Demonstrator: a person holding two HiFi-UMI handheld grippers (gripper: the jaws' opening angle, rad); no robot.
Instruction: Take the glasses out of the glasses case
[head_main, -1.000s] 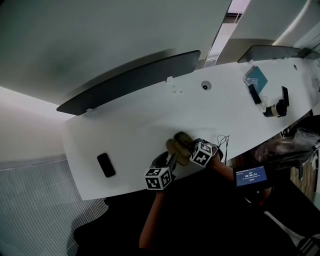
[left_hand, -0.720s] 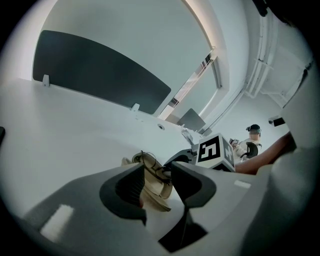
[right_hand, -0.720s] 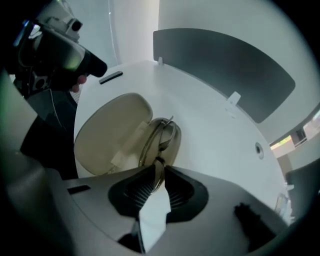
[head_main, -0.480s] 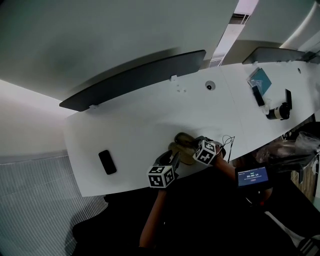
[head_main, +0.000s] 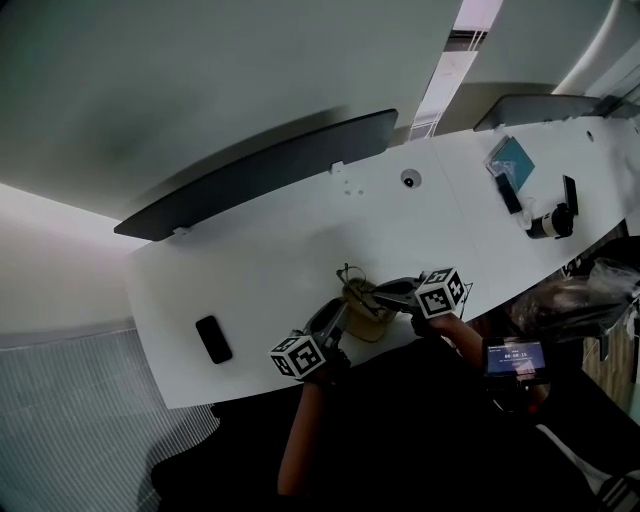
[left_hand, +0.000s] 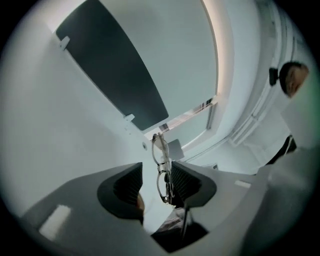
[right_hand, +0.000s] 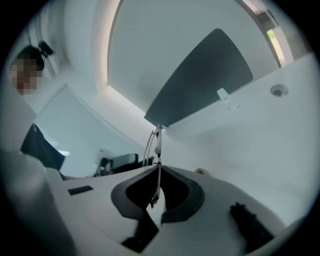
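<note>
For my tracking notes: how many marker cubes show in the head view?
2. One cube rides on the left gripper, lower left; the other on the right gripper. None seems hidden.

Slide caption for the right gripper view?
Right gripper pinches the glasses, frame sticking up between its jaws, white table beyond.

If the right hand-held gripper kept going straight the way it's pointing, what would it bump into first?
Beyond the glasses pinched in the right hand-held gripper, probably the white table near the dark divider at its far edge; depth is hard to judge.
</note>
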